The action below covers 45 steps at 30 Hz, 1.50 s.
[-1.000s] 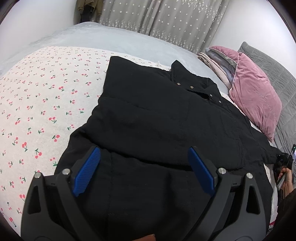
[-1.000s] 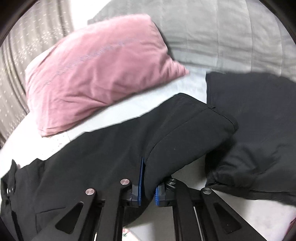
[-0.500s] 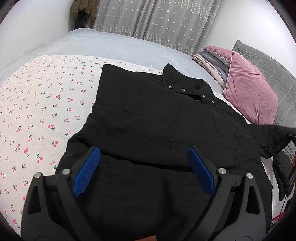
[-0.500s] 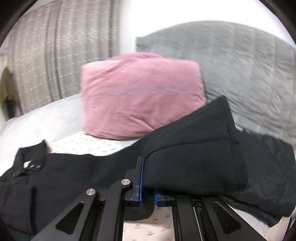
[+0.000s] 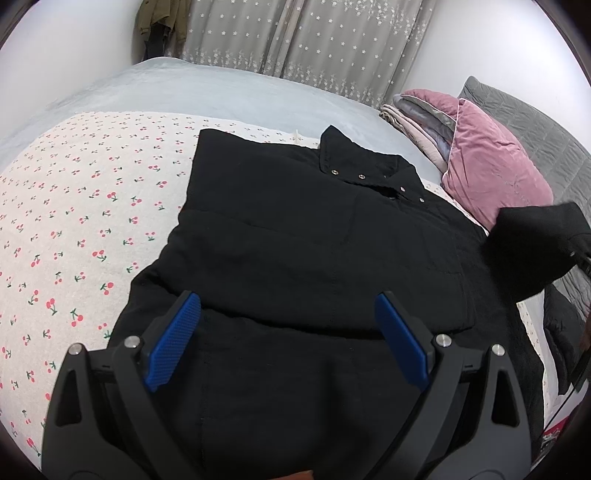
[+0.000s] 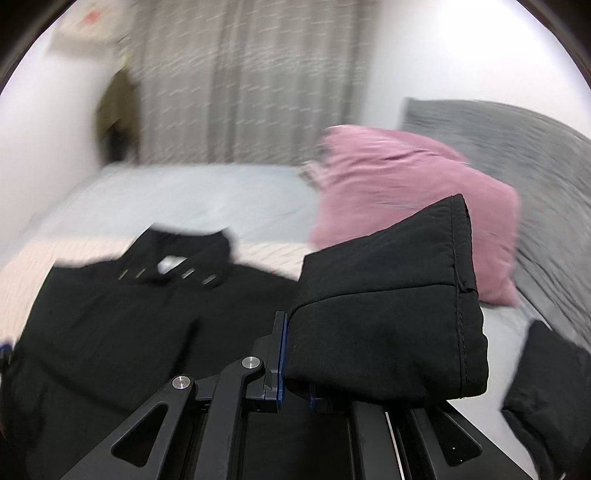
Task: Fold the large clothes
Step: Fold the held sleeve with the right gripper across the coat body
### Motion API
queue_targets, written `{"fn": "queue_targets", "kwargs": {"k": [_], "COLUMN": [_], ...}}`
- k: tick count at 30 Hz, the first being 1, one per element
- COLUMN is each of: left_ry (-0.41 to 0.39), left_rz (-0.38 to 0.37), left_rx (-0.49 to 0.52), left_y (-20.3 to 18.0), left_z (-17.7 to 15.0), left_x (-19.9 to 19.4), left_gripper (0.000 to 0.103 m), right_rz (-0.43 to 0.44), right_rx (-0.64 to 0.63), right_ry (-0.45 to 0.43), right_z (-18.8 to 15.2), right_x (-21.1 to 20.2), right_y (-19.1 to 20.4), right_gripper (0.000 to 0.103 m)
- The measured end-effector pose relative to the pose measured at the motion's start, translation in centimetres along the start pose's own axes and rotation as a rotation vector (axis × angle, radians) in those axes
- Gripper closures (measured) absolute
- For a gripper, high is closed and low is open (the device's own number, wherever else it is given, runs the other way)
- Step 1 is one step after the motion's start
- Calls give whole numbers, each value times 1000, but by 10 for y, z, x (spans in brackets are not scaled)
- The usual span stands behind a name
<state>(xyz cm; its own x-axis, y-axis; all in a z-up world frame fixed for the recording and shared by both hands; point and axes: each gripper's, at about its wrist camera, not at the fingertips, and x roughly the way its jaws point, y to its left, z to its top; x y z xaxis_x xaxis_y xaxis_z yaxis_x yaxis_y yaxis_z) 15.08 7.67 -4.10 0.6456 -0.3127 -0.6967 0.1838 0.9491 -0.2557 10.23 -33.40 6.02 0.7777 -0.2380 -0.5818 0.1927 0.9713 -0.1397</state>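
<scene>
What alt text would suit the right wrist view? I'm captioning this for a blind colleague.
The right gripper is shut on the cuff end of a black jacket sleeve, lifted above the bed. Left of it the black jacket lies spread, its snap collar up; a pink pillow and grey quilt sit behind, all motion-blurred.

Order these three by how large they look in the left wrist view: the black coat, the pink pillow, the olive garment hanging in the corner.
1. black coat, largest by far, though it lies nearest the camera.
2. pink pillow.
3. olive garment, smallest; it hangs farthest away, so its true size is unsure.
</scene>
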Motion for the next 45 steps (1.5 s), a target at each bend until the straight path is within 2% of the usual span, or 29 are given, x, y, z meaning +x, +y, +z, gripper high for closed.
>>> {"fn": "queue_targets", "kwargs": {"k": [2,4,6,8,10,12,15,21,26,30,32,34,35,37,39,40,45], "left_ry": [10,21,34,48,62,74,94,161,233,267,251,235,229,219,208,190,111], "left_rz": [-5,-11,-21,-39,-60,-82,-150,-282,-315,-312,-292,-261,-250,-231,-238,-231,-226], "left_rx": [12,30,52,67,77,90,81,61,39,24,51,88,110,146,164,174,196], "left_y": [-4,-9,-17,-23,-29,-38,-57,-100,-127,-139,-148,-157,-161,-169,-175,-178,-180], "left_z": [-1,-3,-6,-7,-7,-7,-2,1,2,-1,-4,-6,-8,-10,-10,-9,5], "left_x": [2,4,5,7,9,11,16,38,73,92,95,95,95,95,94,91,74], "left_gripper": [8,8,8,8,8,8,8,8,8,14,20,36,41,61,81,87,91], "right_rz": [91,176,249,335,340,350,384,337,315,333,373,433,459,476,461,457,458], "right_rx": [-58,-88,-116,-118,-138,-151,-87,-31,-11,-1,27,89,129,192,203,199,178], "right_ry": [39,100,222,366,402,390,346,251,210,219,269,388,476,589,621,626,606], "right_z": [-16,-33,-57,-79,-92,-92,-83,-74,-68,-69,-72,-77,-82,-93,-100,-100,-96], "right_x": [8,23,50,74,79,70,52,30,29,33,39,53,65,84,94,96,94], "right_y": [34,59,86,105,116,116,102,78,61,55,49,45,44,42,43,44,49], "right_gripper": [93,87,74,51,44,40,39,38,38,37,37,37,37,37,37,37,37]}}
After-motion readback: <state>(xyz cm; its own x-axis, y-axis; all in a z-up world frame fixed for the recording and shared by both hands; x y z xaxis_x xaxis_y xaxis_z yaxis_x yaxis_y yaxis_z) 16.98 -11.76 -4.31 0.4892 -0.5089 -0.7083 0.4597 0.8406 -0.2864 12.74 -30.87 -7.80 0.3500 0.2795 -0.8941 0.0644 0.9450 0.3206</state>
